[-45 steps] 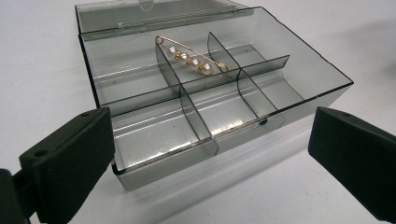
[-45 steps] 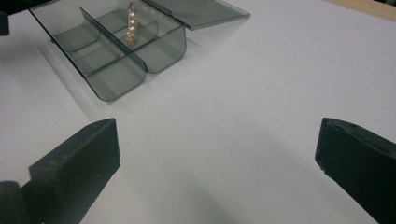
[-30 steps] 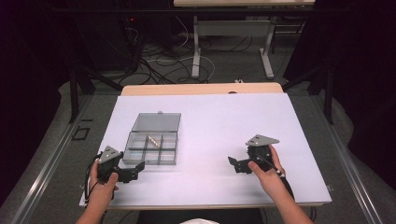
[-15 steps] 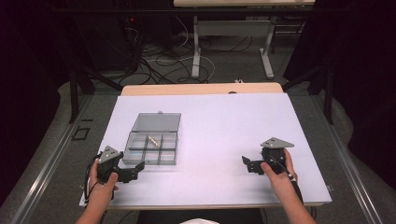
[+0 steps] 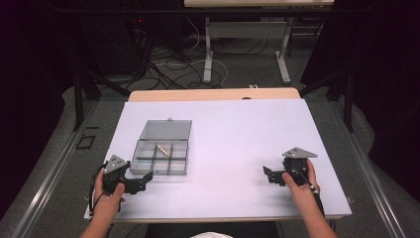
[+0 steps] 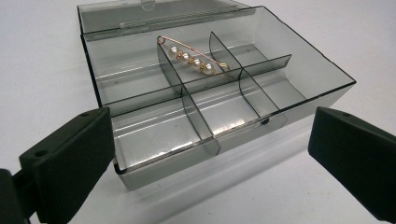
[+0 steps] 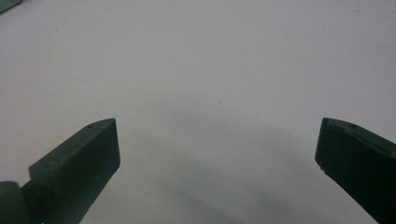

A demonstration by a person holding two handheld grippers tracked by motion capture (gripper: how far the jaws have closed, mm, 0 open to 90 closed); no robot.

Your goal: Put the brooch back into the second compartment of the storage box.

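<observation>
Notes from my remote station. On the white table point(image 5: 233, 144) a smoky clear compartment box point(image 5: 161, 156) sits left of centre, its lid point(image 5: 166, 130) folded flat behind it. The left gripper view shows dividers splitting the box into six cells. A gold pin with pearls point(image 6: 194, 59) lies in the far row, resting across the top of a divider between the middle cell and the one beside it.

My left hand-held gripper point(image 5: 141, 181) sits at the near left of the table, just beside the box's front edge. Its jaws are spread wide, framing the box front, and grip nothing.

My right hand-held gripper point(image 5: 269, 174) is at the near right, well apart from the box. Its jaws are also spread wide over bare table, nothing between them.
</observation>
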